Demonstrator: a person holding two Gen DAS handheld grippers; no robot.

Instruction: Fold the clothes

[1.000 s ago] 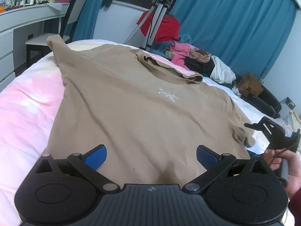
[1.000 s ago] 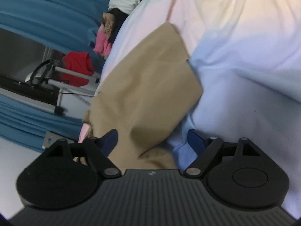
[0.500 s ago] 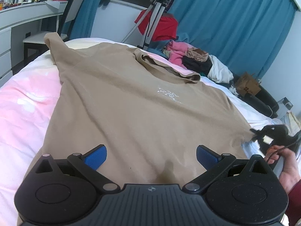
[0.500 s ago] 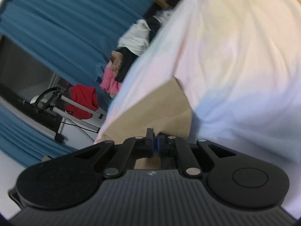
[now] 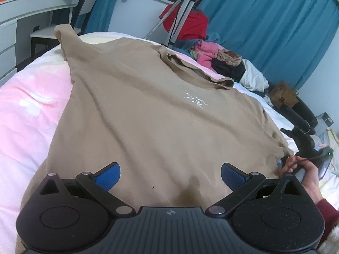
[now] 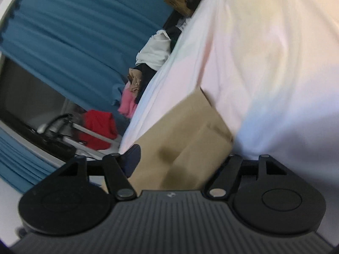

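Tan T-shirt (image 5: 161, 124) lies spread flat, front up, on the bed (image 5: 27, 110), with a small white chest print (image 5: 196, 100) showing; collar toward the far side, hem nearest the left wrist camera. One sleeve (image 5: 63, 31) reaches the far-left edge of the bed; the other sleeve (image 6: 190, 131) shows in the right wrist view, partly doubled over on itself on the pale sheet.

Left gripper (image 5: 170, 174) hangs over the hem area, fingers spread wide, nothing between them. Right gripper (image 6: 182, 158), held in the person's hand (image 5: 300, 173) at the shirt's right edge, also has its fingers apart, the sleeve cloth lying between them but not pinched. That view is motion-blurred.

Progress, as judged: very early. Shirt laid out and smoothed, no body fold made. Still to do: bring in both sleeves and sides, then fold hem to collar.

Beyond the bed: heap of other clothes (image 5: 220, 59), tripod (image 5: 180, 10), blue curtains (image 5: 264, 21), cardboard box (image 5: 282, 94).
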